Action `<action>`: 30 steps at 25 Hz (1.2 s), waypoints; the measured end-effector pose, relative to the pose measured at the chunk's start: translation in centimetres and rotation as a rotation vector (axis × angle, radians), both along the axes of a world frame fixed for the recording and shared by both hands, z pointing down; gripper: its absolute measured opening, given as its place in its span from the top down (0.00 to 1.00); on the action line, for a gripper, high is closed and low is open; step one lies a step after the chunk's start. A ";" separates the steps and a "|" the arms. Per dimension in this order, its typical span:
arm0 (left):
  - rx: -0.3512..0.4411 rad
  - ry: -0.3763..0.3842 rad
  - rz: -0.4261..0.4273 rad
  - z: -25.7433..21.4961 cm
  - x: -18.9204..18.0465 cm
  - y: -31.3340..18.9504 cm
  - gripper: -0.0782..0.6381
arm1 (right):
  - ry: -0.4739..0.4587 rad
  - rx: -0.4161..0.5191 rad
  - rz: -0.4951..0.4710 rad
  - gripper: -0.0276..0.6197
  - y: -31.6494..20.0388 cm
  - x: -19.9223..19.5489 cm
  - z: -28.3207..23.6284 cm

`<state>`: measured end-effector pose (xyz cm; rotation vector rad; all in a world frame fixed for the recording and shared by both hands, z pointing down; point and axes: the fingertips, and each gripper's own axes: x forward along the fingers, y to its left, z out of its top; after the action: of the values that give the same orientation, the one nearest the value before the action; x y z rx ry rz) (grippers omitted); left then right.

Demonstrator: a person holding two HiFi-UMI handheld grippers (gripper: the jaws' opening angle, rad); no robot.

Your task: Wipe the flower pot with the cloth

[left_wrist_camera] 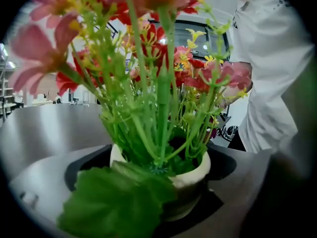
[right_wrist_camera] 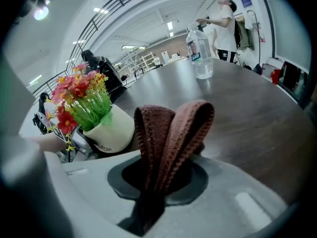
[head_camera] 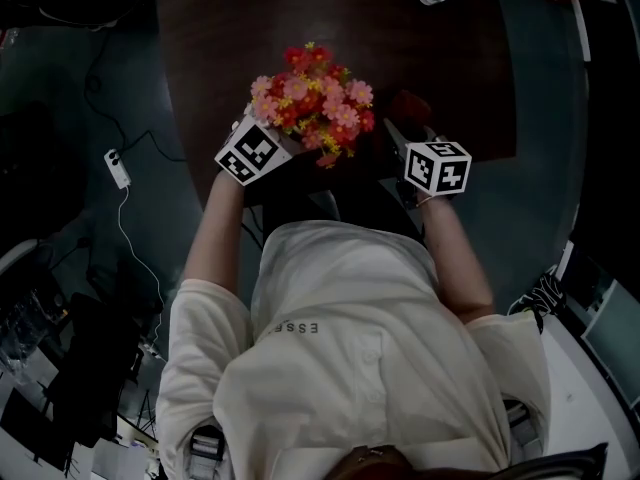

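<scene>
Your left gripper has its jaws spread wide with the flower pot between them, unclamped, so a wipe could shove it over. Your right gripper pinches the folded cloth, which may snag the flowers.

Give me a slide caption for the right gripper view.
Right gripper clamps a brown cloth near the white flower pot.

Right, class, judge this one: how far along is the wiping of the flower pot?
Done: the brown cloth is clamped in the right gripper. In hand: the left gripper has its jaws wide either side of the flower pot, not visibly squeezing it. Left: the cloth is apart from the pot, so the wiping itself seems yet to come.
</scene>
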<state>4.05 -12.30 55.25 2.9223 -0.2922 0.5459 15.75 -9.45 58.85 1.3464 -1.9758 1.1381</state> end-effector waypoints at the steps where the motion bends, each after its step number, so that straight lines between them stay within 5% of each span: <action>1: 0.003 -0.001 0.001 0.0 0.0 0.0 0.11 | 0.000 -0.003 -0.008 0.88 0.0 0.0 0.0; 7: 0.005 -0.012 -0.044 -0.1 -0.1 -0.1 0.12 | 0.008 -0.011 -0.055 0.88 -0.1 -0.2 -0.1; 15: -0.076 0.092 -0.283 -7.1 -0.6 -2.3 0.12 | 0.027 0.077 -0.165 0.88 -2.2 -1.9 -2.7; 25: -0.156 0.169 -0.411 -16.0 -0.2 -4.1 0.12 | -0.037 0.415 -0.319 0.88 -6.2 -8.8 -11.0; 30: -0.109 0.157 -0.409 -19.1 -0.2 -4.0 0.12 | -0.051 0.554 -0.390 0.89 -5.7 -10.9 -15.1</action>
<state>3.80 -16.29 36.20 2.6696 -0.7853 0.2592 4.90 -15.20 43.78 1.0938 -2.5619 0.4632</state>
